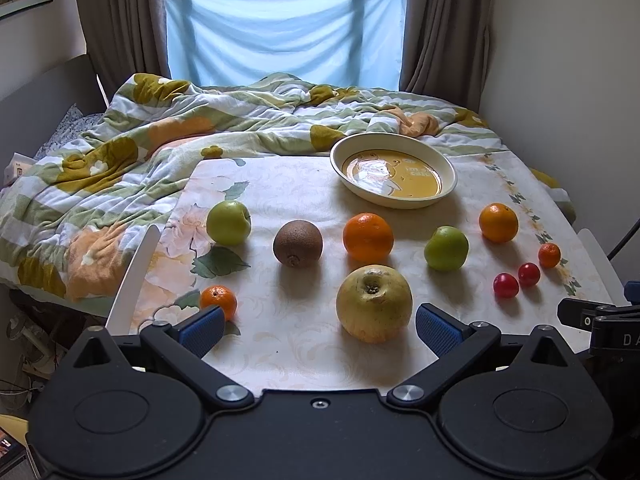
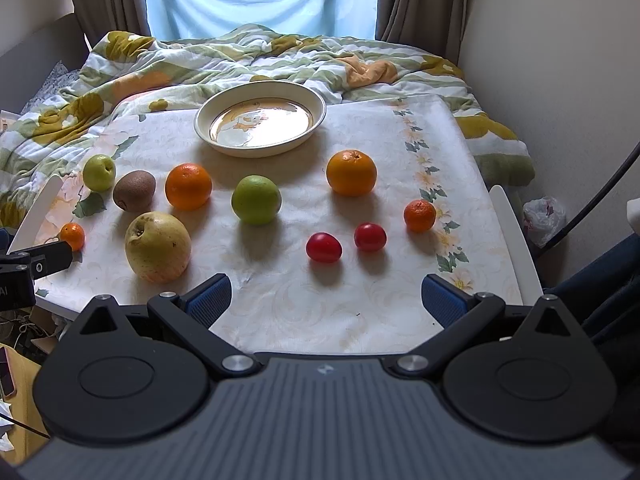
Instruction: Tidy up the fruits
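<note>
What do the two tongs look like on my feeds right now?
Both match: the left tongs and right tongs have ribbed blue pads on black linkage arms with silver pivot screws and round black housings. A dark cable runs beside the right one.

left tongs (image 1: pixel 318 330): jaws spread wide, nothing btwn, level, low at near edge
right tongs (image 2: pixel 326 299): jaws spread wide, nothing btwn, level, low at near edge
spacing: side by side, apart

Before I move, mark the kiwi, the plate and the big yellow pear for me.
kiwi (image 1: pixel 297 243): left wrist view, middle of its brown skin.
plate (image 2: pixel 208 114): right wrist view, bare left rim.
big yellow pear (image 1: pixel 374 304): left wrist view, centre of its body, below the stem dimple.
</note>
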A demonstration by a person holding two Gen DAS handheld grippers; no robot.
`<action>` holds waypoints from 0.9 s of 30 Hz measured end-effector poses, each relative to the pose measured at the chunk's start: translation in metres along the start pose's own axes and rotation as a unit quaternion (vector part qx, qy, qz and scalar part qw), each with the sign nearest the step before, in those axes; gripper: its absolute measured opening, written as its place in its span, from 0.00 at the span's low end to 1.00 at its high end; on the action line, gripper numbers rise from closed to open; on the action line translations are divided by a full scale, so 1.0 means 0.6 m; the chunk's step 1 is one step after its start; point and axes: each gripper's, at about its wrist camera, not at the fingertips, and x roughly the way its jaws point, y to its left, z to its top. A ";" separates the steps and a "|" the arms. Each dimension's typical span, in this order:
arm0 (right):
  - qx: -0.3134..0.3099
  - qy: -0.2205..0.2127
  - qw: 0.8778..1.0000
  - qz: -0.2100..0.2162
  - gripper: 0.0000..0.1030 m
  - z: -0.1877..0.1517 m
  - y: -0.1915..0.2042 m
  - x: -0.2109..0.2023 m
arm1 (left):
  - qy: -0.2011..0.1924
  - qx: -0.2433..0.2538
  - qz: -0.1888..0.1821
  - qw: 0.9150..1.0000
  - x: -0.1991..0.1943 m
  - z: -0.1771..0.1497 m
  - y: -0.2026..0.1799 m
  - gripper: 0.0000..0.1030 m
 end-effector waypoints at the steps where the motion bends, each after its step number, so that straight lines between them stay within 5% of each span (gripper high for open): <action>1: 0.000 -0.001 1.000 0.000 1.00 0.000 0.000 0.000 | 0.000 -0.001 0.000 1.000 0.001 0.000 0.000 1.00; 27: -0.001 -0.018 1.000 0.006 1.00 0.002 -0.002 -0.011 | 0.000 -0.001 0.002 1.000 -0.001 0.001 -0.001 1.00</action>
